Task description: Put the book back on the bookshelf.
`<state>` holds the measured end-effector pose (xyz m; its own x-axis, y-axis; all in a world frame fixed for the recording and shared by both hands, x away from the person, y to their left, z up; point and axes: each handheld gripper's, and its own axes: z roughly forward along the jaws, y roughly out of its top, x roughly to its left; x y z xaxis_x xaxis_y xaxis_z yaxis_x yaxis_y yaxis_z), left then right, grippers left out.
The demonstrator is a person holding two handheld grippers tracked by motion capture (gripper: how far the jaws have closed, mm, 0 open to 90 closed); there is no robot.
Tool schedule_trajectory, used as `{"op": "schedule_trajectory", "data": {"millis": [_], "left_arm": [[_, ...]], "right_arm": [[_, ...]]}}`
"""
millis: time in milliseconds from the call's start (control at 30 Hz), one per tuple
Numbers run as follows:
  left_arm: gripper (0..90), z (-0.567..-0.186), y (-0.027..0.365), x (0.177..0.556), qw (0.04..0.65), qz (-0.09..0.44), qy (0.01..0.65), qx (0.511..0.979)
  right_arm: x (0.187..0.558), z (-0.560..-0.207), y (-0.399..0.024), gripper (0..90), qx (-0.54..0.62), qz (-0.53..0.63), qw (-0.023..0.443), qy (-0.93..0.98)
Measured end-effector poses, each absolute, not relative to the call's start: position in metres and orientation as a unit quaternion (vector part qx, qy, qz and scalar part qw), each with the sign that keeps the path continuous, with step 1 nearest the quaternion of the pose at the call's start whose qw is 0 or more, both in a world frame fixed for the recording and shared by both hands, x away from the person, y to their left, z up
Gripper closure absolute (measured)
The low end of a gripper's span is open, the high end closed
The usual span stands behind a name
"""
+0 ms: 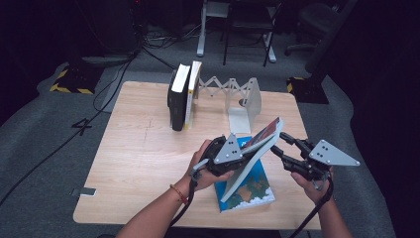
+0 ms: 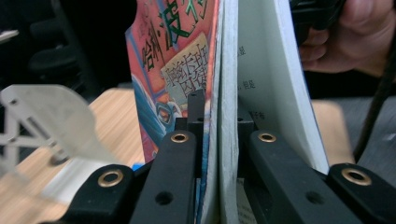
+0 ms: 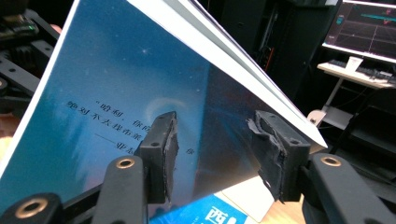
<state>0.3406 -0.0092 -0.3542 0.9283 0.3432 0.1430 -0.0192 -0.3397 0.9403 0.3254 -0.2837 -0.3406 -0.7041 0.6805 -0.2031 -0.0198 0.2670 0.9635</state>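
The left gripper (image 1: 236, 157) clamps the tilted orange-and-blue paperback book (image 1: 253, 151); the right gripper (image 1: 281, 144), half-spread beside its back cover, should steady it upright.

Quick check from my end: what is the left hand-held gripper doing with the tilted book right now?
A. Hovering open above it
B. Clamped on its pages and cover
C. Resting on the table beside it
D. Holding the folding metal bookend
B: in the left gripper view the left hand-held gripper has its jaws pressed on both sides of the tilted book, lifted above the blue book lying on the table.
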Motion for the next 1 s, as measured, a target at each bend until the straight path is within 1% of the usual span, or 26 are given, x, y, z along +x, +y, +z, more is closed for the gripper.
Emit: {"op": "schedule_trajectory", "data": {"millis": [133,267,367,500,567,733,900,1000], "left_arm": [[84.1,-0.359,-0.005,0.338,0.577,0.152,0.102,0.796],[83.2,-0.365,0.005,0.327,0.576,0.158,0.105,0.795],[81.5,-0.368,0.014,0.322,0.574,0.154,0.112,0.796],[76.8,-0.376,0.022,0.317,0.571,0.148,0.121,0.798],[75.7,-0.382,0.024,0.316,0.570,0.134,0.124,0.801],[75.9,-0.393,0.023,0.311,0.567,0.140,0.117,0.803],[78.2,-0.402,0.019,0.311,0.585,0.131,0.114,0.792],[79.0,-0.403,0.012,0.317,0.591,0.121,0.104,0.791]], "right_arm": [[0.322,-0.339,-0.282,50.7,0.217,0.557,0.312,0.738],[0.316,-0.339,-0.275,48.5,0.205,0.557,0.315,0.740],[0.310,-0.337,-0.265,47.7,0.190,0.554,0.321,0.745],[0.305,-0.337,-0.252,47.4,0.176,0.553,0.325,0.746],[0.304,-0.339,-0.248,46.5,0.171,0.554,0.325,0.748],[0.305,-0.352,-0.249,45.9,0.186,0.556,0.307,0.749],[0.311,-0.369,-0.259,47.3,0.213,0.554,0.283,0.753],[0.314,-0.372,-0.265,47.4,0.224,0.560,0.270,0.750]]}}
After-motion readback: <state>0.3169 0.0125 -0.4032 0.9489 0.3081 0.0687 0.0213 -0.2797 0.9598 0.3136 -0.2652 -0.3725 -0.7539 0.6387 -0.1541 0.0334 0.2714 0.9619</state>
